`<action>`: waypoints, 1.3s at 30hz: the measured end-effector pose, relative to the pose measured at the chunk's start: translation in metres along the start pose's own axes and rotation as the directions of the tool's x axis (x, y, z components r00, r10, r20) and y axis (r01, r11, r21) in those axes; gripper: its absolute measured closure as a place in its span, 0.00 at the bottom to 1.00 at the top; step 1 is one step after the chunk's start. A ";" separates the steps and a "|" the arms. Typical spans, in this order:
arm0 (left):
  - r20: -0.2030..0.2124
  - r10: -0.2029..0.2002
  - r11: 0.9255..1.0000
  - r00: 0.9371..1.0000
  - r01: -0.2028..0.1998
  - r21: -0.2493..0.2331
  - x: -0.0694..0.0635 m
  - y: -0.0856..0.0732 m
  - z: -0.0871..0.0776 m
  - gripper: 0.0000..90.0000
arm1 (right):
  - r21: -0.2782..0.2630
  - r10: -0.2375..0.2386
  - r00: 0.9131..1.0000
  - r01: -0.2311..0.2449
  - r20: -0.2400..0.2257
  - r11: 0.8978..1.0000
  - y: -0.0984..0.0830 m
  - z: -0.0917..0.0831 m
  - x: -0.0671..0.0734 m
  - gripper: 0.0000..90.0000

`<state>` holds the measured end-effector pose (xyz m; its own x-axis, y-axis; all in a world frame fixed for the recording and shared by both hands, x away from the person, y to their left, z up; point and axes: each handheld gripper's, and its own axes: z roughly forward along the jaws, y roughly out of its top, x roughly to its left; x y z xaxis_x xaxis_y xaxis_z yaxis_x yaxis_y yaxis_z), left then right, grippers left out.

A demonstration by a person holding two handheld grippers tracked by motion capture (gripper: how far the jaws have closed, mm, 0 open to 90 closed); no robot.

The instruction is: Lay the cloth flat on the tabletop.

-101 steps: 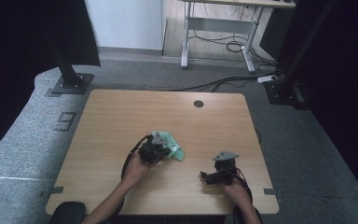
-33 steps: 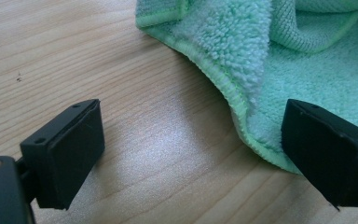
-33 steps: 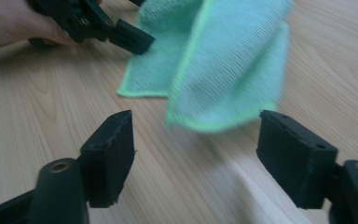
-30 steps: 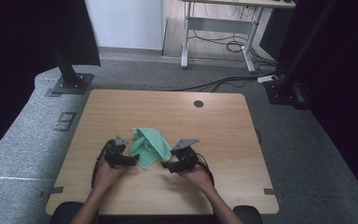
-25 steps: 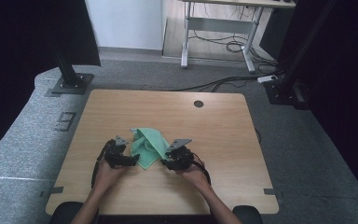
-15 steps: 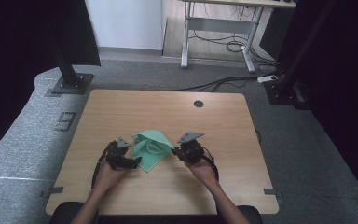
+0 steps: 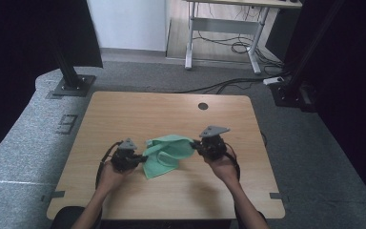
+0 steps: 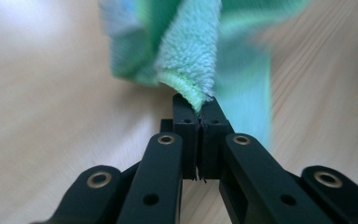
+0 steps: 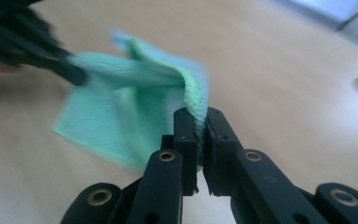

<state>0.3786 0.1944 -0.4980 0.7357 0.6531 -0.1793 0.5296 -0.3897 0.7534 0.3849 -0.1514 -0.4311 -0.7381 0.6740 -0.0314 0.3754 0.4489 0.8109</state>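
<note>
Here, your left gripper [image 7: 142,159] pinches the near-left hem of the green cloth [image 7: 167,153], its jaws having just closed on the fabric. To its right, the cloth sags between both grippers above the wooden table [image 7: 138,112], and your right gripper [image 7: 194,145] clamps its opposite edge.

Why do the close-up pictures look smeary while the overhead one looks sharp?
Left gripper view: the green cloth and table are blurred, the black jaws crisp. Right gripper view: the cloth smears, as does the left gripper beyond. High view: evenly lit, sharp, dark at the edges.
</note>
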 end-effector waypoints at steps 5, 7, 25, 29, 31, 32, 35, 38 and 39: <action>-0.051 -0.113 0.990 0.992 0.116 0.076 0.023 -0.005 0.009 0.57 | 0.037 0.026 0.988 -0.032 0.155 0.999 0.019 0.002 -0.040 0.69; -0.101 -0.087 0.986 0.991 0.100 0.130 0.023 -0.015 0.021 0.38 | 0.121 0.085 0.977 -0.110 0.195 0.987 0.009 0.023 -0.059 0.40; -0.253 -0.031 0.988 0.967 0.068 0.139 0.017 -0.017 0.043 0.16 | 0.187 0.173 0.983 -0.180 0.055 0.966 -0.085 0.052 -0.020 0.24; -0.265 -0.009 0.988 0.964 0.049 0.145 0.010 -0.019 0.044 0.16 | 0.213 0.162 0.983 -0.176 0.081 0.961 -0.096 0.053 -0.013 0.20; -0.264 -0.008 0.989 0.964 0.047 0.139 0.005 -0.022 0.044 0.16 | 0.230 0.145 0.985 -0.163 0.094 0.959 -0.099 0.052 -0.010 0.19; -0.264 -0.007 0.989 0.965 0.046 0.144 0.002 -0.023 0.043 0.16 | 0.233 0.127 0.986 -0.149 0.106 0.961 -0.102 0.051 -0.009 0.19; -0.261 -0.005 0.988 0.965 0.046 0.150 -0.005 -0.026 0.041 0.16 | 0.234 0.129 0.984 -0.154 0.122 0.960 -0.105 0.045 -0.010 0.19; -0.243 0.013 0.988 0.970 0.026 0.154 -0.023 -0.032 0.039 0.16 | 0.232 0.135 0.981 -0.165 0.141 0.959 -0.110 0.039 -0.013 0.20; -0.243 0.013 0.988 0.970 0.026 0.154 -0.023 -0.032 0.039 0.16 | 0.232 0.135 0.981 -0.165 0.141 0.959 -0.110 0.039 -0.013 0.20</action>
<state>0.3615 0.1666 -0.5424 0.6178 0.7863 -0.0110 0.6072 -0.4681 0.6421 0.3746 -0.1865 -0.5425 -0.5944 0.8042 -0.0039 0.6117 0.4552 0.6470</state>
